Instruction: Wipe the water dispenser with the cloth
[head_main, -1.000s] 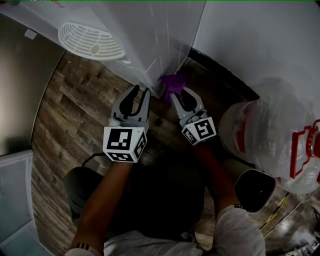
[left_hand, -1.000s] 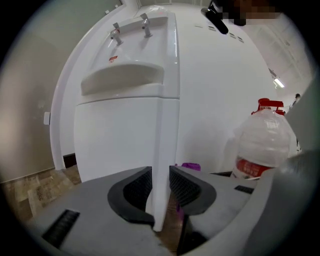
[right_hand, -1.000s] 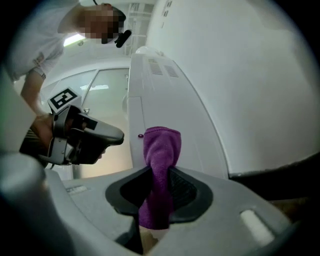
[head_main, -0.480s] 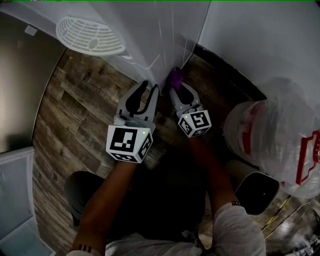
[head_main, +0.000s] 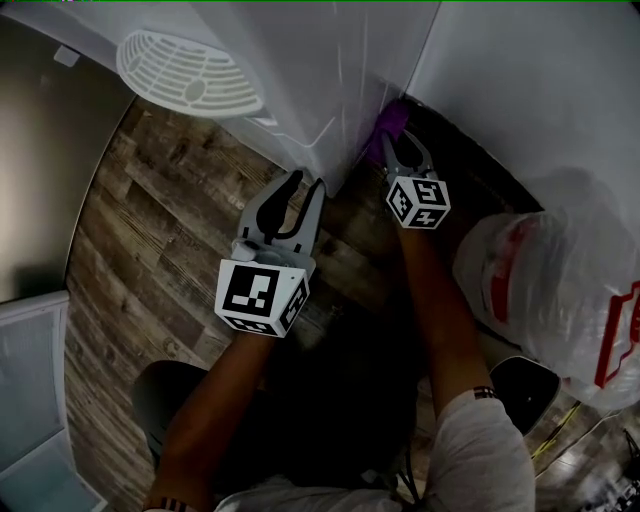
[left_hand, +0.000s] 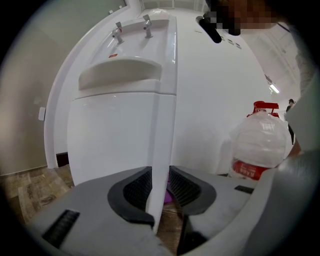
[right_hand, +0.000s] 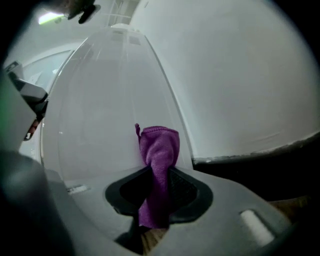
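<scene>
Two grippers are working low beside the water dispenser (head_main: 300, 80). Your right gripper (head_main: 400, 142) is clamping the purple cloth (right_hand: 160, 147) tight, seemingly pressing its fold against the side panel near the base, upper middle of the head view. Your left gripper (head_main: 298, 190) is hovering by the front corner, jaws apart, holding nothing. Dark wood floor (head_main: 150, 230) is spreading underneath, and a white wall (head_main: 540, 90) and a water bottle (head_main: 560, 280) are crowding the right.

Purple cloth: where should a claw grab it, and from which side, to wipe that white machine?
Grip the cloth at its bunched middle, as the right claw does, approaching from the side away from the water dispenser. A soft tuft then sticks out past the tips to rub the panel.
</scene>
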